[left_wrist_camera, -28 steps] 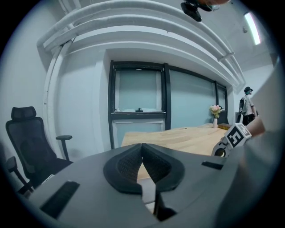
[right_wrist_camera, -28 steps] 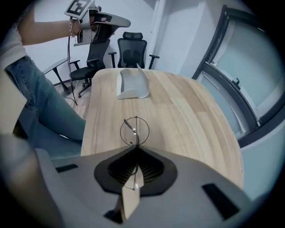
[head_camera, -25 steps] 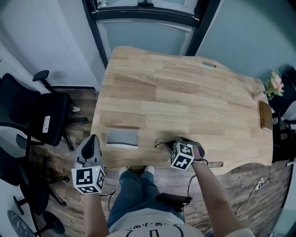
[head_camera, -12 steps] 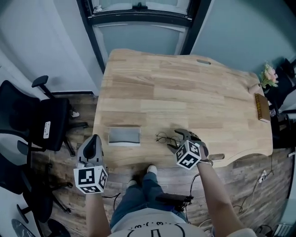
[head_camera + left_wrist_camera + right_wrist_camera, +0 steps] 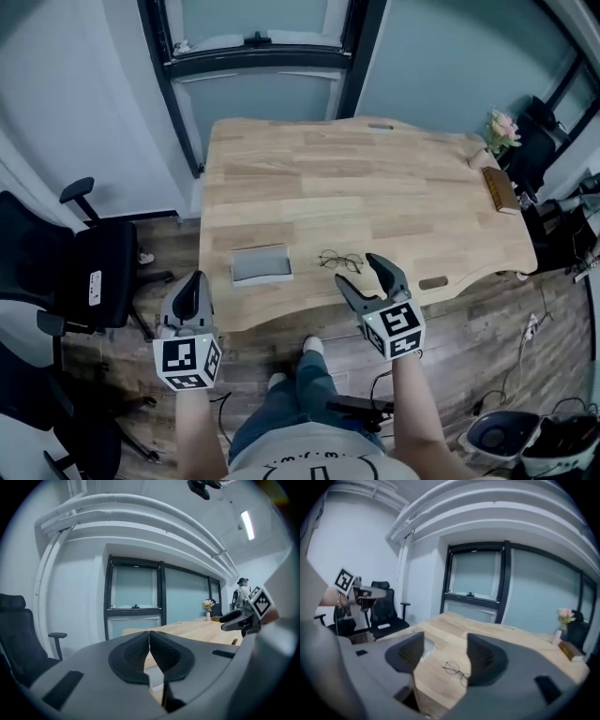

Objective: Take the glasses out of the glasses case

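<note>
The glasses (image 5: 339, 261) are lying just beyond the right gripper (image 5: 356, 270), whose empty jaws have just been opening wide

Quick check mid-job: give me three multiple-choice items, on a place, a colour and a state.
1. Where are the glasses relative to the glasses case, head view? A inside; B on the table to its right; C on top.
2. Glasses case colour? A grey; B red; C yellow.
3. The right gripper is: A clamped on the glasses; B clamped on the glasses case; C open, empty.
Answers: B, they lie on bare wood beside it; A, it looks grey; C, its jaws have just been opening, nothing between them.
</note>
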Available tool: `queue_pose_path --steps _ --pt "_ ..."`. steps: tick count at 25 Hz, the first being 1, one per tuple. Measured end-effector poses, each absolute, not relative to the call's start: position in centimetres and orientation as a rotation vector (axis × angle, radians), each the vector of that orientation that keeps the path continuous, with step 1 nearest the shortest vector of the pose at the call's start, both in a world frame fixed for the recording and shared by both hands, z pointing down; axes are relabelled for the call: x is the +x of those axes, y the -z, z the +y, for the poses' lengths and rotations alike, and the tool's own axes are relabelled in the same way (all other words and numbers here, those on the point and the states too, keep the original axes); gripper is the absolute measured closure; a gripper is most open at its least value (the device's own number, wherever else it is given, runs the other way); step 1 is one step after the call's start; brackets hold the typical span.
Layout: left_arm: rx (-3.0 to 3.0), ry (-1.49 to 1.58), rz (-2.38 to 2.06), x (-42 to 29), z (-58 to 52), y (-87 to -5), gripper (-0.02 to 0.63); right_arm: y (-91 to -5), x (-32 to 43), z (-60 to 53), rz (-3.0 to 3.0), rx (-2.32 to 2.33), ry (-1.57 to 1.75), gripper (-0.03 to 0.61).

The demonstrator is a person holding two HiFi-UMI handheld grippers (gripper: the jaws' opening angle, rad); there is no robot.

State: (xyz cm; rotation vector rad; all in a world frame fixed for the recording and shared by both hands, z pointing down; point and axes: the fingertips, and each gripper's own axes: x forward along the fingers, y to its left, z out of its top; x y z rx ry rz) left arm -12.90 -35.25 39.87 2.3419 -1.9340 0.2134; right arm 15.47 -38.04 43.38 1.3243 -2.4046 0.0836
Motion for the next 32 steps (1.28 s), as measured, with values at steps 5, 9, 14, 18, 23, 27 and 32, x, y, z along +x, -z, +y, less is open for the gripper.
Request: queue_pose_path --steps 5,9,14,18,23,27,32 --pt "2.419 -0.155 -1.908 -13.1 -33.5 -38.0 0.598 -38.2 15.4 -34.0 -2.458 1.517 -0.079 0.569" --pt "2.471 -0.122 -1.913 -12.3 -33.1 -36.1 0.598 -34.8 15.5 -32.5 -2.441 1.578 0.032 0.569" --pt "2.517 -0.08 -1.932 -11.1 -32.8 -33.8 0.598 -32.5 16.2 -32.0 -2.39 1.605 0.151 0.569" --pt "2.539 -0.054 -1.987 -10.6 -33.3 -31.3 0.598 -30.3 16.8 -32.1 -2.406 1.631 0.222 0.569" --pt "2.593 -0.055 -2.016 -9.2 -33.1 -28.6 0.598 -27.5 17.7 -31.9 -2.427 1.661 0.29 0.569" --pt "2.603 -0.042 -2.044 -8.5 -33.1 -27.5 0.598 -25.9 18.2 -32.0 -2.413 1.672 0.366 0.571" --pt "2.584 -0.039 -2.082 -8.2 -33.0 -27.0 0.598 -24.4 18.9 -31.4 -2.472 1.67 0.366 0.571"
